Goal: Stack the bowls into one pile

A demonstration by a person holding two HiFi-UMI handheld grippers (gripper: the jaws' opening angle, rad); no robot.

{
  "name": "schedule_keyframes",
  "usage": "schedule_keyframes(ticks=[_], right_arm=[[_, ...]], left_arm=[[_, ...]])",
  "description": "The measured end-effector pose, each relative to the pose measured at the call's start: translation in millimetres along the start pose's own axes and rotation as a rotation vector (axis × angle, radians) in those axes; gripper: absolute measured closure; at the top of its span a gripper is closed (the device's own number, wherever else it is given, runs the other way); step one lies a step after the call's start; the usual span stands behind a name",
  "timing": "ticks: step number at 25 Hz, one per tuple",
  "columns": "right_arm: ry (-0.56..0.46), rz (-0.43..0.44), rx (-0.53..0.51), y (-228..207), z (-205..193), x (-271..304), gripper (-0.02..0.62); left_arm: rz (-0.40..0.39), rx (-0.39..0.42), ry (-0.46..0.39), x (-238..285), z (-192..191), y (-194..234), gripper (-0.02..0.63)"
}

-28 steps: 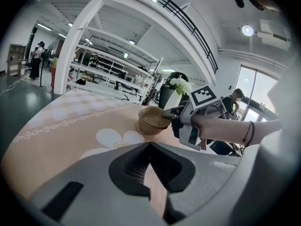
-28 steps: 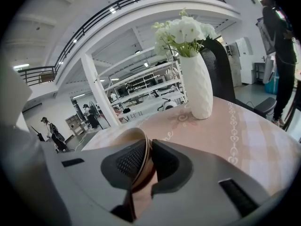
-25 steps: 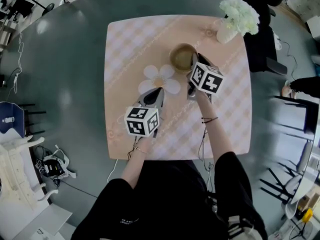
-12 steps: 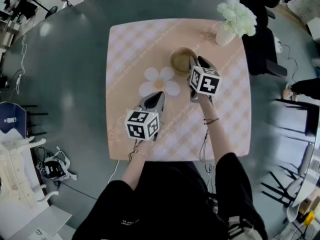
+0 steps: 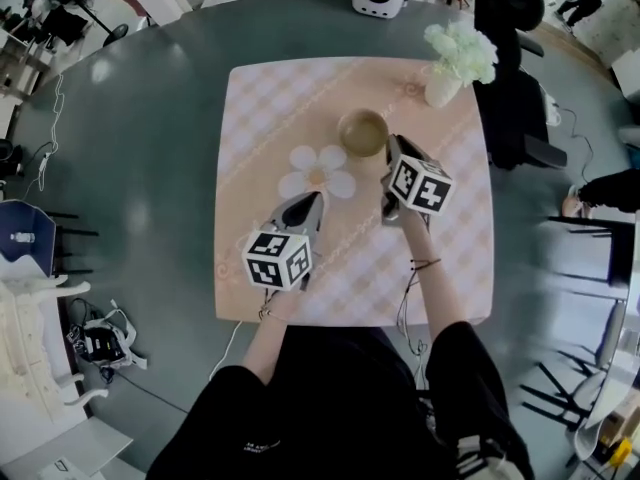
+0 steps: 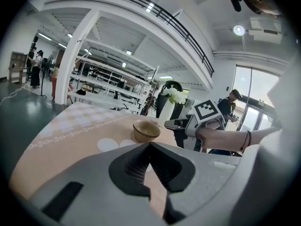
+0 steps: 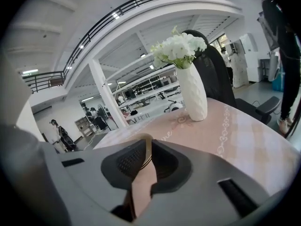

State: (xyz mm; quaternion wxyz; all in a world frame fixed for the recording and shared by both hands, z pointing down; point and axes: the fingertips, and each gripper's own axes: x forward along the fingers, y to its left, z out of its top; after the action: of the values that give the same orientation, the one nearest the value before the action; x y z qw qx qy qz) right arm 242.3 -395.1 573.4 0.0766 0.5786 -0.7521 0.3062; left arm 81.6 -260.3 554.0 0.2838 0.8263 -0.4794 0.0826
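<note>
A tan bowl (image 5: 362, 133) with a dark stripe under its rim stands on the peach checked cloth (image 5: 260, 118); I cannot tell whether others nest inside it. My right gripper (image 5: 389, 154) sits just right of the bowl, a little apart from it. Its jaws are closing, a narrow slit left between them, nothing gripped. In the right gripper view (image 7: 148, 139) the bowl's rim (image 7: 146, 149) shows through that slit. My left gripper (image 5: 311, 200) hovers nearer me, shut and empty, its tips (image 6: 150, 146) meeting. The left gripper view shows the bowl (image 6: 146, 131) and the right gripper (image 6: 170, 124) side by side.
A white flower-shaped mat (image 5: 318, 173) lies on the cloth left of the bowl. A white vase of white flowers (image 5: 445, 83) stands at the cloth's far right corner, right of the right gripper (image 7: 192, 95). A black chair (image 5: 515, 68) stands beyond the round grey table.
The right gripper has drawn back from the bowl's edge toward me. The left gripper has also pulled back and lifted slightly. The bowl stays in place.
</note>
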Motion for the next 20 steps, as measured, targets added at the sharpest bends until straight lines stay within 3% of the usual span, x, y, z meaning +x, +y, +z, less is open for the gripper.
schedule_keyframes(ticks=[4, 9, 20], right_arm=[[-0.019, 0.06, -0.002, 4.5, -0.8, -21.8, 0.597], [-0.067, 0.172, -0.01, 31.1, 4.4, -52.6, 0.601], [-0.201, 0.364, -0.148, 100.7, 15.7, -132.2, 0.601]], left_arm=[[-0.006, 0.025, -0.055, -15.4, 13.1, -7.5, 0.609], [-0.021, 0.057, -0.115, -38.8, 28.2, -11.6, 0.609], [-0.051, 0.132, -0.273, -105.7, 68.2, -13.7, 0.609]])
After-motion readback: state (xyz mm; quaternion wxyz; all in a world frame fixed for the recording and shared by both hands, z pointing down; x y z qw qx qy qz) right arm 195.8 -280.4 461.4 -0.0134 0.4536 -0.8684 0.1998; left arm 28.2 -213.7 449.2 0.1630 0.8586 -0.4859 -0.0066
